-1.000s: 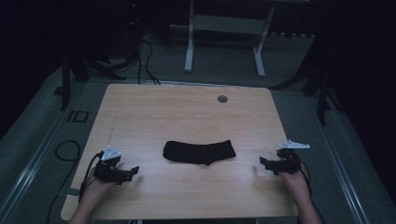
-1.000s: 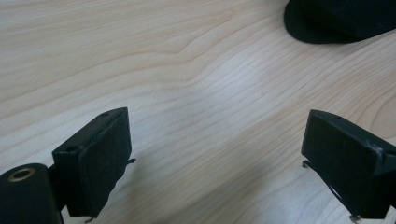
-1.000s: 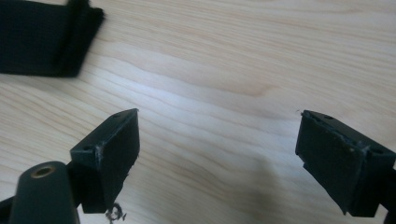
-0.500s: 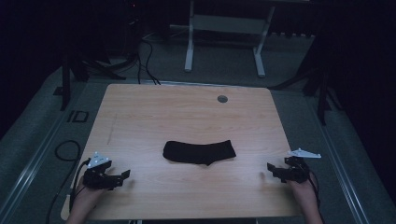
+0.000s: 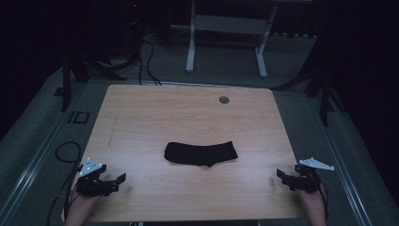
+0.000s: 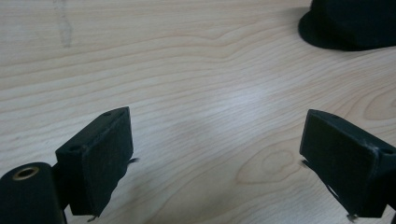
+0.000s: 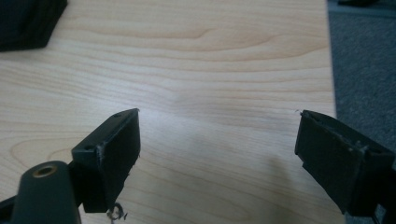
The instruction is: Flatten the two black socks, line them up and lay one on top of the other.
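Both grippers have pulled back to my near corners. Left gripper and right gripper jaws spread, empty. Sock lies ahead, between them, well apart. Looks like the approach step; next, reach inward for its ends.

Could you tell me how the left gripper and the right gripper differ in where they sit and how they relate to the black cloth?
The left gripper sits over the table near its front left corner; the right gripper sits at the front right edge, partly past it. The black cloth lies to the right of the left gripper and to the left of the right one. Both are open, holding nothing, and clear of the cloth.
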A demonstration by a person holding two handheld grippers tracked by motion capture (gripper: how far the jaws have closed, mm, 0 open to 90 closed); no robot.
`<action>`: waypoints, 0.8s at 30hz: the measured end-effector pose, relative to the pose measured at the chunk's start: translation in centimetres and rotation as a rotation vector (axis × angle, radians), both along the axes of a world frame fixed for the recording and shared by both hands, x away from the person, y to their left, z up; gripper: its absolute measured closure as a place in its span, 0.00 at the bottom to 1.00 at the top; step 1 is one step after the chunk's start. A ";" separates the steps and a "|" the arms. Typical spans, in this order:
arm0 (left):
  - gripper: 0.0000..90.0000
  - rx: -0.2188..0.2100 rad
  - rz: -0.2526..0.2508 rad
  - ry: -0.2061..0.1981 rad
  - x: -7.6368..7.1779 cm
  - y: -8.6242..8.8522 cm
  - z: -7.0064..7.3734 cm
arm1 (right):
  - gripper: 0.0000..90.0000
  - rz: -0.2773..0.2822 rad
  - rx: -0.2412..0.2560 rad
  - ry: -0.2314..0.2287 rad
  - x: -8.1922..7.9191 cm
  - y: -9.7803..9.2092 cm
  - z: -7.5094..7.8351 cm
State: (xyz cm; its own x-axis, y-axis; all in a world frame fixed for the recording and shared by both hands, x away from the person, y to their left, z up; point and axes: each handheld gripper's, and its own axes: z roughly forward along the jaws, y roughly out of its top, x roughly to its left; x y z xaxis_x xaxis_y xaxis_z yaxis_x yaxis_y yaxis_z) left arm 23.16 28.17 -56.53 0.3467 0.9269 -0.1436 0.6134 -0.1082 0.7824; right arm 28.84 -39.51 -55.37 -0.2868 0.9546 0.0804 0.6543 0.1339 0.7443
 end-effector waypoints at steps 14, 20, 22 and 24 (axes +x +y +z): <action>0.11 -0.017 0.109 -0.078 -1.2 0.6 -0.1 | 0.16 -0.073 0.026 -0.107 -0.7 -0.4 -0.2; 0.11 -0.008 0.123 -0.100 -1.2 0.5 -0.1 | 0.16 -0.067 0.003 -0.097 -0.5 -0.3 -0.5; 0.11 -0.015 0.119 -0.097 -1.1 0.4 -0.2 | 0.16 -0.068 -0.003 -0.099 -0.4 -0.2 -0.5; 0.11 -0.021 0.114 -0.094 -1.0 0.3 -0.2 | 0.16 -0.067 -0.009 -0.100 -0.4 -0.1 -0.4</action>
State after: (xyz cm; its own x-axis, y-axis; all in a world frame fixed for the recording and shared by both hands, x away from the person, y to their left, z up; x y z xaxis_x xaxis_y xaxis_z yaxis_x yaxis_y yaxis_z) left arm 22.13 28.49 -56.74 0.2524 0.9581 -0.1351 0.5448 -0.0253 0.8382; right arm 28.46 -39.66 -55.78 -0.2290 0.9723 0.0464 0.5846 0.0992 0.8052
